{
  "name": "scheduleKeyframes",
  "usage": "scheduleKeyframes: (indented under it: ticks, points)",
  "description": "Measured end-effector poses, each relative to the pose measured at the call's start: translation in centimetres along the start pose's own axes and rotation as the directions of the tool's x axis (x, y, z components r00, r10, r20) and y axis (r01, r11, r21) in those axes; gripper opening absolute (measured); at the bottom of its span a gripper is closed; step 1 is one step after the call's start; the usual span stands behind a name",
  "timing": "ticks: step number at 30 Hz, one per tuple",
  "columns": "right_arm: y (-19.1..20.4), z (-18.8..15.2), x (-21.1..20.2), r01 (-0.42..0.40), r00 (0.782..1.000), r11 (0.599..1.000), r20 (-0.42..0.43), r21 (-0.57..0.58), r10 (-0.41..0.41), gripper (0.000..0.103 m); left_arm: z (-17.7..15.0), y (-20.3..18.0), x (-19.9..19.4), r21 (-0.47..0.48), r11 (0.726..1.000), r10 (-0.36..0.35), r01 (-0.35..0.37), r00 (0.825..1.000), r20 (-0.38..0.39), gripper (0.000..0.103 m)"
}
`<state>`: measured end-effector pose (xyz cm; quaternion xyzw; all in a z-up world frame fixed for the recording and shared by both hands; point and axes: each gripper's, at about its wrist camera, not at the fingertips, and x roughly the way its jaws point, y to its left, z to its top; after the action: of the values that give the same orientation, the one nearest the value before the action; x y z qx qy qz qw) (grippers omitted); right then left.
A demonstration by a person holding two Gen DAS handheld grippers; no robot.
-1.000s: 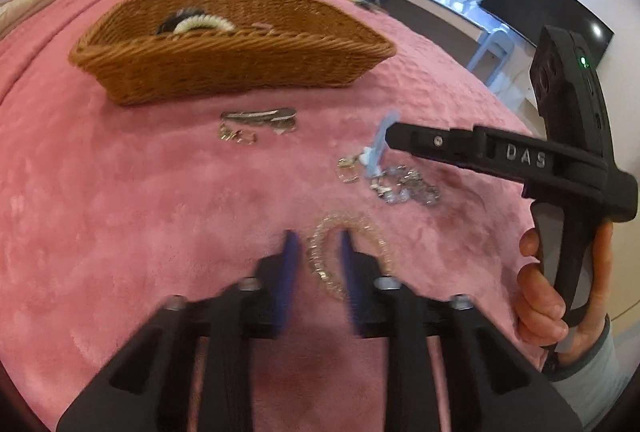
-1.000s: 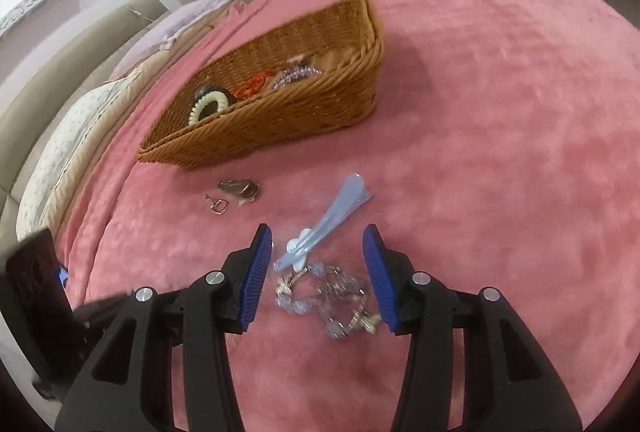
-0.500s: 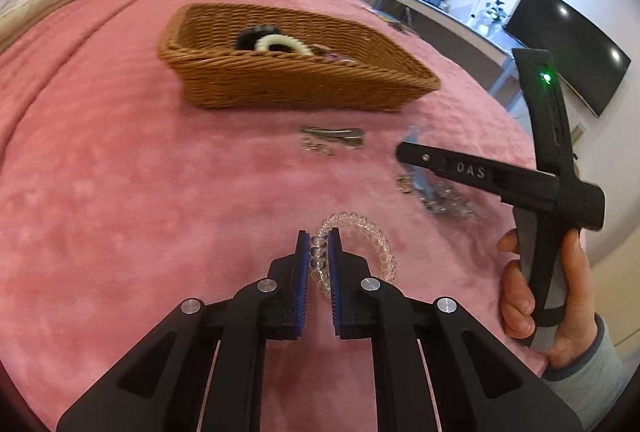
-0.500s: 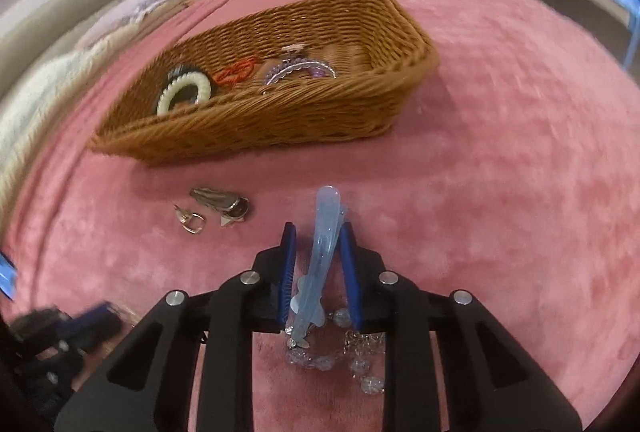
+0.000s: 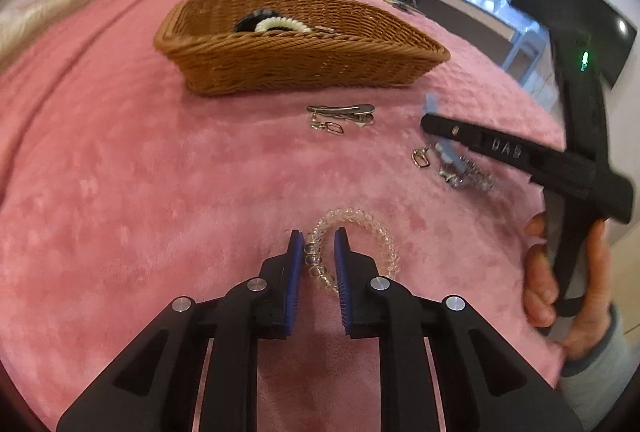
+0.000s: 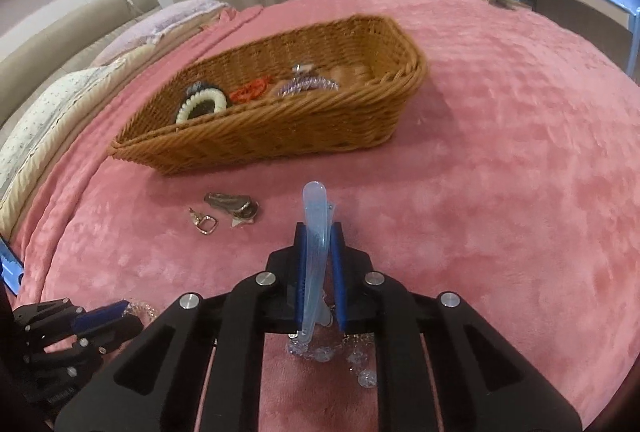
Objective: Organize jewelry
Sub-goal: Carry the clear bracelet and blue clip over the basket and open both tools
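Note:
A clear bead bracelet [image 5: 372, 228] lies on the pink blanket, and my left gripper [image 5: 319, 252] is shut on its near side. My right gripper [image 6: 318, 232] is closing, its pads pressing a light blue hair clip [image 6: 314, 204] that sticks out past the fingertips. The left wrist view shows that gripper [image 5: 434, 124] from the side, with the clip's tip [image 5: 431, 103] above it. A silver chain bracelet [image 6: 320, 354] lies under the clip's rear end. The wicker basket [image 6: 280, 136] stands beyond, holding a white and black scrunchie [image 6: 202, 102], a red piece and a purple coil.
Between the grippers and the basket [image 5: 300, 68] lie a silver hair clip [image 5: 340, 109] with a small clasp [image 5: 334, 127] beside it. Another clasp [image 5: 421, 158] sits by the chain [image 5: 466, 178]. A hand [image 5: 540, 292] holds the right gripper. Pillows lie far left; a desk and screen stand far right.
The right jaws went from wide apart around the blue clip to pressed on it, and the clip now points forward between them. The left jaws tightened on the bead bracelet.

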<state>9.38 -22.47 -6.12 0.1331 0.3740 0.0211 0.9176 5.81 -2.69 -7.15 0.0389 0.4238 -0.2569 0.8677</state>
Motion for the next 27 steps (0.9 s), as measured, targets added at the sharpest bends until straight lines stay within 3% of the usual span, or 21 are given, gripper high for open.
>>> scheduleKeyframes:
  ticks: [5,12,15,20,24,27]
  points:
    - [-0.1,-0.6,-4.0,-0.048,0.983,0.999,0.175,-0.014,0.05,0.01,0.2,0.2,-1.6,-0.016,0.999,-0.038,0.039,0.995,0.087,0.007]
    - [-0.1,0.0,-6.4,-0.082,0.97,0.997,0.228,-0.015,0.083,0.01,2.1,0.5,-4.6,-0.05,0.995,-0.078,0.089,0.976,0.202,0.007]
    - [0.3,1.9,-9.0,-0.065,0.958,0.998,0.28,-0.022,0.068,0.01,5.0,0.2,-7.6,-0.037,0.995,-0.076,0.09,0.955,0.287,0.007]
    - [0.6,7.3,-13.2,-0.069,0.93,0.996,0.358,-0.054,0.084,0.01,10.3,-0.7,-10.7,-0.004,0.999,-0.027,0.032,0.918,0.396,0.007]
    - [1.4,11.3,-12.4,-0.054,0.928,0.994,0.362,-0.099,0.086,0.01,14.0,-0.5,-8.5,-0.012,0.998,-0.049,0.058,0.919,0.391,0.008]
    - [1.3,13.3,-8.3,-0.059,0.945,0.995,0.315,-0.086,0.083,0.01,15.6,0.8,-4.7,-0.068,0.995,-0.043,0.075,0.924,0.38,0.008]
